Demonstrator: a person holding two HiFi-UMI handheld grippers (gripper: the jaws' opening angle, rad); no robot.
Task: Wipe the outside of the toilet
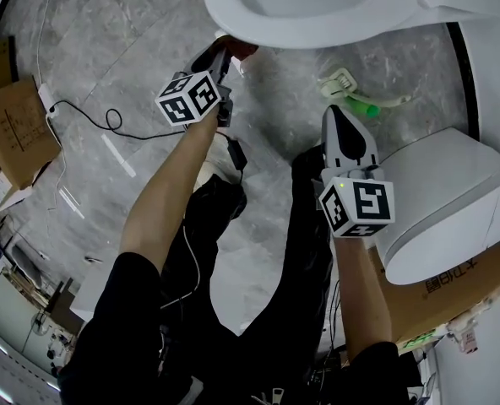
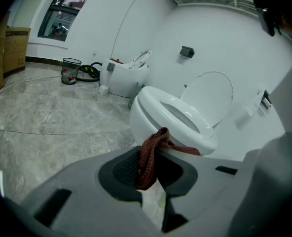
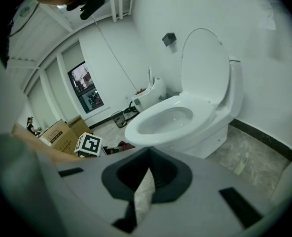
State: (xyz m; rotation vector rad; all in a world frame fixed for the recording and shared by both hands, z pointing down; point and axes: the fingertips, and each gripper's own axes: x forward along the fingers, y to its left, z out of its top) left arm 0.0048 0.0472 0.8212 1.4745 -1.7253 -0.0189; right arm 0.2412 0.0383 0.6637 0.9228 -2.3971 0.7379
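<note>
Left gripper point(image 2: 149, 174) jaws clamp a red cloth point(image 2: 147, 154) by the toilet point(image 2: 148, 107) bowl's front edge; hard rubbing may tug it loose. Right gripper point(image 3: 145, 184) jaws are closed, empty.

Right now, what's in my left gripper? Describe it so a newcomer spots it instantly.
Find the white toilet with its lid up. At the front of its bowl sits the left gripper, jaws shut on a dark red cloth. It is the only reddish, woven thing among white porcelain and grey marbled floor.
</note>
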